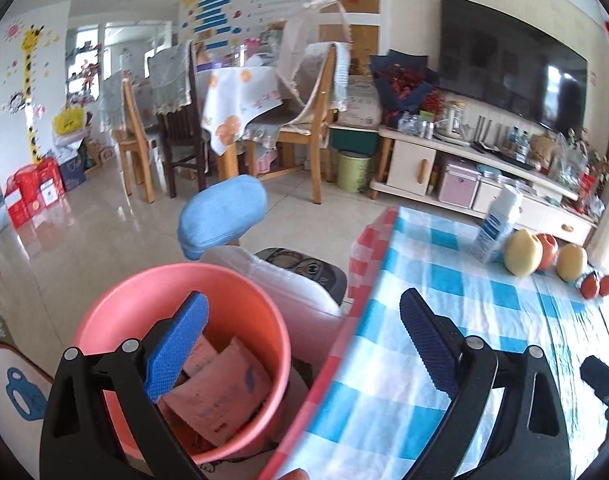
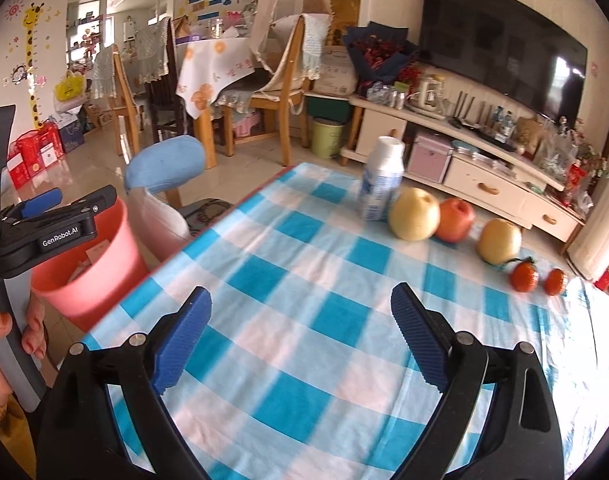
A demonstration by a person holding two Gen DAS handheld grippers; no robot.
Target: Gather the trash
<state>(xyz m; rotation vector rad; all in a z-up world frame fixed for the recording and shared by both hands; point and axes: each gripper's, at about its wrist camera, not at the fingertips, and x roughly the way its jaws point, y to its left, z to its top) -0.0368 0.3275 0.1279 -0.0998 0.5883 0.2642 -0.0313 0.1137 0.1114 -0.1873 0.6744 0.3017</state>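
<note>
A pink trash bin (image 1: pixel 240 292) stands on the floor at the table's left edge and holds paper packets (image 1: pixel 224 396). My left gripper (image 1: pixel 304 336) is open and empty, its left finger over the bin's mouth and its right finger over the table. The bin also shows in the right wrist view (image 2: pixel 104 256), with the left gripper (image 2: pixel 48 212) above it. My right gripper (image 2: pixel 300 328) is open and empty above the blue checked tablecloth (image 2: pixel 304 280). A white bottle (image 2: pixel 380 178) stands at the table's far edge.
Two yellow pears (image 2: pixel 414 214), a red apple (image 2: pixel 456 220) and two small red fruits (image 2: pixel 524 276) lie beside the bottle. A blue-backed chair (image 1: pixel 220 212) stands behind the bin. A TV cabinet (image 2: pixel 484 184) and dining chairs stand beyond.
</note>
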